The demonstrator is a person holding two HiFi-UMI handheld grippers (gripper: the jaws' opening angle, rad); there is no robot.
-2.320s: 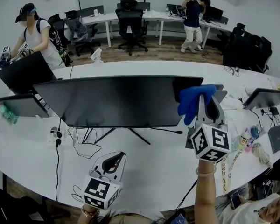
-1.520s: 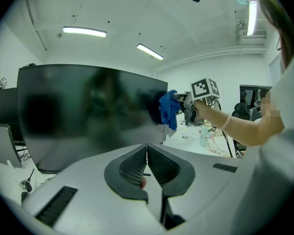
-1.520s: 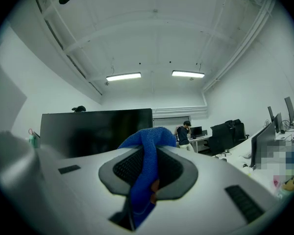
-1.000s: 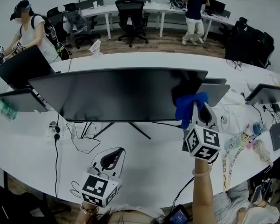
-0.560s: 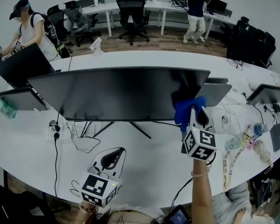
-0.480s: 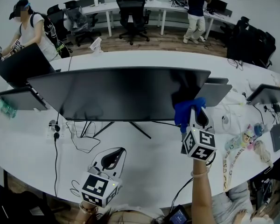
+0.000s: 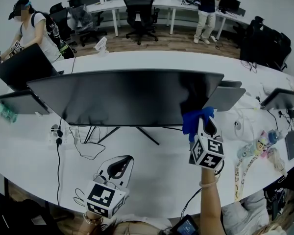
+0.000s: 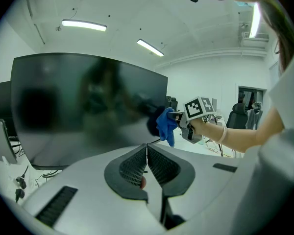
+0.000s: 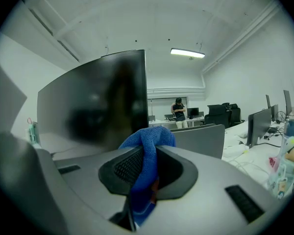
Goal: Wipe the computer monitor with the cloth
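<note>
A black office chair (image 7: 138, 13) stands at the far desk (image 7: 112, 5), a person (image 7: 205, 13) nearby.

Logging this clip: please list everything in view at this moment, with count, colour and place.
Computer monitor: one, black, centre of the table.
Cloth: one, blue, at the monitor's lower right corner.
Table: one, white, curved.
Other screens: several, dark or grey, at both ends of the table.
Cables: several, black, under the monitor's left side.
Office chairs: several, black, at the far desks.
Bystanders: two, one at far left, one at the far desks.
Small clutter: mixed colours, table's right end.
Left gripper: jaws together, empty, low by the near table edge.
Right gripper: jaws shut on the cloth.
</note>
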